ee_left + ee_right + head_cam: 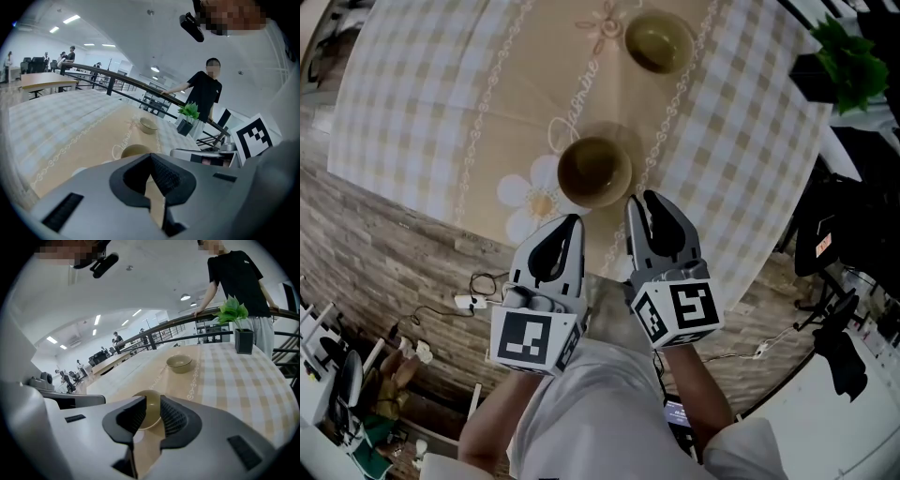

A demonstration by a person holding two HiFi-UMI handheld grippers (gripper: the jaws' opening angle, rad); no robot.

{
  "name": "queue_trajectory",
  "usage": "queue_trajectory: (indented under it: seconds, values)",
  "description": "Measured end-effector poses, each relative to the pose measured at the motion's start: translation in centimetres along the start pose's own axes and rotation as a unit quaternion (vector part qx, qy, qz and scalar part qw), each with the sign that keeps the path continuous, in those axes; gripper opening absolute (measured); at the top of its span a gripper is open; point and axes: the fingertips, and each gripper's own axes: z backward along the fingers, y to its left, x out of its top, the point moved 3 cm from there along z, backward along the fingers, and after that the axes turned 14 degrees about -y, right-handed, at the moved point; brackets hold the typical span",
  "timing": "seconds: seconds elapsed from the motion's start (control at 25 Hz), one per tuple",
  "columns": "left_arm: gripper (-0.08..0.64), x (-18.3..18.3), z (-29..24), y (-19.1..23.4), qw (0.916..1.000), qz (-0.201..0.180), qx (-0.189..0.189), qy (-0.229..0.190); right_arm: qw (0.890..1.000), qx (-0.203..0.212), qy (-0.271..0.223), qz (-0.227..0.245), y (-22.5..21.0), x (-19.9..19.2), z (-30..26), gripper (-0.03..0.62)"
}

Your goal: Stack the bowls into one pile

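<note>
Two olive-green bowls stand apart on the checked tablecloth (422, 103). The near bowl (594, 172) (136, 151) (151, 401) lies just beyond both grippers, close to the table's front edge. The far bowl (659, 41) (148, 124) (179, 363) sits further back, to the right. My left gripper (572, 223) (151, 157) hovers at the near bowl's near-left side, jaws closed and empty. My right gripper (642, 199) (152, 401) points at the near bowl's right rim. Its jaws stand a narrow gap apart with nothing between them; the bowl shows through the gap.
A potted green plant (853, 56) (188, 112) (233, 310) stands at the table's far right edge. A person in black (204, 93) leans on a railing behind it. Below the front table edge, cables and a power strip (467, 302) lie on the floor.
</note>
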Motion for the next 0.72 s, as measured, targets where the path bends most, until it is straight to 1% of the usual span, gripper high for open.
queue_trajectory:
  seconds: [0.04, 0.12, 0.28, 0.4, 0.52, 0.68, 0.72]
  values:
    - [0.018, -0.1, -0.3, -0.4, 1.0, 0.001, 0.002, 0.001, 1.0, -0.001, 0.005, -0.003, -0.5, -0.1, 0.1, 0.092]
    - [0.018, 0.1, -0.9, 0.2, 1.0, 0.006, 0.005, -0.001, 1.0, -0.007, 0.012, -0.005, -0.6, -0.7, -0.8, 0.094]
    - [0.018, 0.3, -1.8, 3.9, 0.9999, 0.009, 0.004, 0.01, 0.999, -0.024, 0.041, 0.0, 0.7, -2.7, -4.4, 0.094]
    - [0.018, 0.1, -2.4, 4.7, 0.9997, 0.016, 0.008, 0.015, 0.998, -0.038, 0.055, -0.003, 0.4, -3.6, -5.3, 0.094]
    - [0.018, 0.4, -3.2, 4.8, 0.9995, 0.028, 0.014, 0.008, 0.997, -0.05, 0.065, -0.009, 0.0, -3.9, -5.5, 0.094]
    - [0.018, 0.2, -3.6, 5.7, 0.9995, 0.022, 0.006, 0.023, 0.995, -0.068, 0.078, -0.004, -0.2, -4.7, -6.3, 0.09]
    - [0.018, 0.0, -3.7, 6.0, 0.9994, 0.018, 0.001, 0.029, 0.994, -0.07, 0.078, -0.008, -0.3, -4.8, -6.5, 0.077]
